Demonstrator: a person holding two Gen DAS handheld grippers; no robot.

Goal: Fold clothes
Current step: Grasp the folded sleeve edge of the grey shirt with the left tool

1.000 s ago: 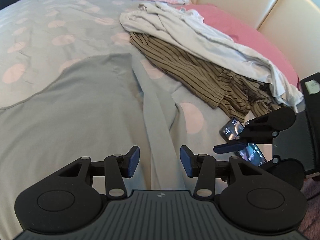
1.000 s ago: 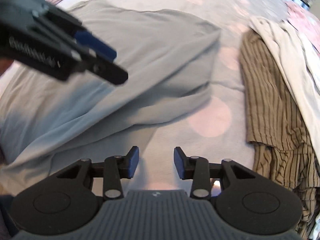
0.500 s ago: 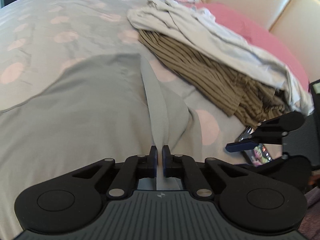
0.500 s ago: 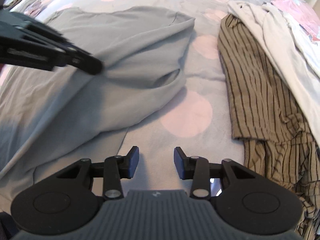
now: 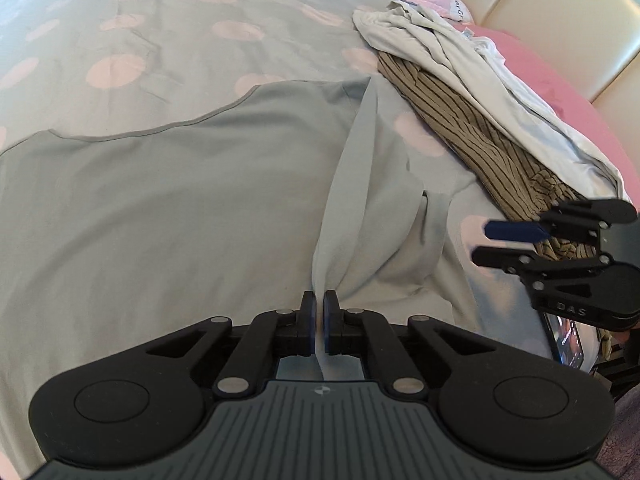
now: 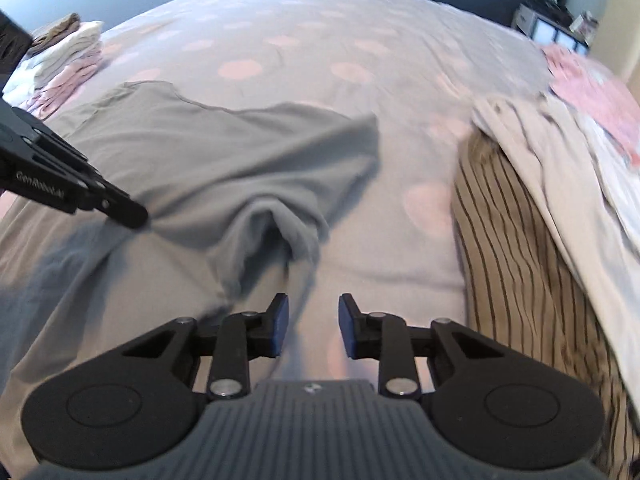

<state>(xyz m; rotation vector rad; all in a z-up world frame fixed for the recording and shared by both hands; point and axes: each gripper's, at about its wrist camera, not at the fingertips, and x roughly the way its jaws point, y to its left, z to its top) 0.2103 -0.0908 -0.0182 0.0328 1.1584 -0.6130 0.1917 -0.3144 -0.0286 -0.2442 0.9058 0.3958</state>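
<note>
A grey shirt (image 5: pixel 168 200) lies spread on the dotted bedsheet (image 5: pixel 160 32). My left gripper (image 5: pixel 319 322) is shut on a raised fold of it, and the cloth runs up from the pads in a taut ridge. The right wrist view shows the same left gripper (image 6: pixel 134 216) at the left, pinching the grey shirt (image 6: pixel 224 148). My right gripper (image 6: pixel 308 326) hovers just in front of the shirt's bunched sleeve opening (image 6: pixel 276 232). Its jaws are closing; grey cloth lies under them, and nothing is pinched between the pads. In the left wrist view the right gripper (image 5: pixel 490 242) hangs at the right.
A brown striped garment (image 5: pixel 472 136) and a white one (image 5: pixel 480 72) are piled to the right, by a pink pillow (image 5: pixel 560 92) and a beige headboard. A phone (image 5: pixel 564 336) lies at the bed's right edge. Folded clothes (image 6: pixel 60 56) are stacked far left.
The left gripper closed on a fold of the grey shirt and drew it up and sideways. The right gripper swung toward the sleeve and its jaws narrowed.
</note>
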